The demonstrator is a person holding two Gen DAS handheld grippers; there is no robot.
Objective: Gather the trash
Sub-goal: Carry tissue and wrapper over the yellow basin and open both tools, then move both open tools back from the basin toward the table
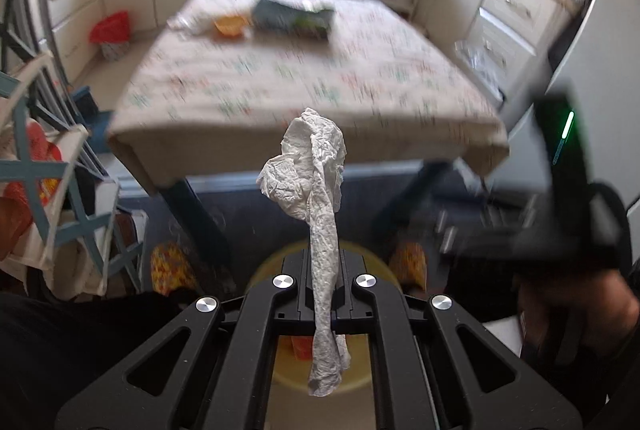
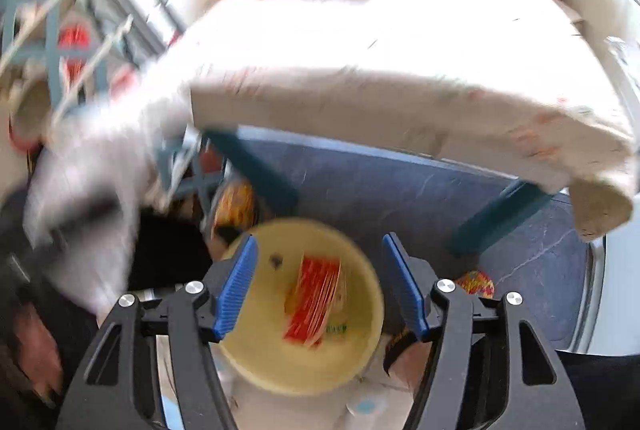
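My left gripper [image 1: 323, 270] is shut on a crumpled white paper towel [image 1: 316, 165], which sticks up past the fingertips and hangs down behind them. Straight below is a round yellow bin [image 1: 286, 370] on the floor. In the right wrist view, my right gripper [image 2: 320, 242] stands open above the same yellow bin [image 2: 256, 358], blue pads [image 2: 240, 282] apart with nothing between them. A red wrapper [image 2: 316, 298] lies in the bin. The paper towel [image 2: 92, 189] shows there as a white blur at the left.
A table with a patterned cloth [image 1: 304, 77] stands ahead, carrying a dark bag [image 1: 292, 15] and an orange piece [image 1: 229, 25]. Blue table legs [image 2: 260, 173] flank the bin. A blue-and-white chair [image 1: 52, 165] is at the left. Patterned slippers [image 1: 172, 266] sit beside the bin.
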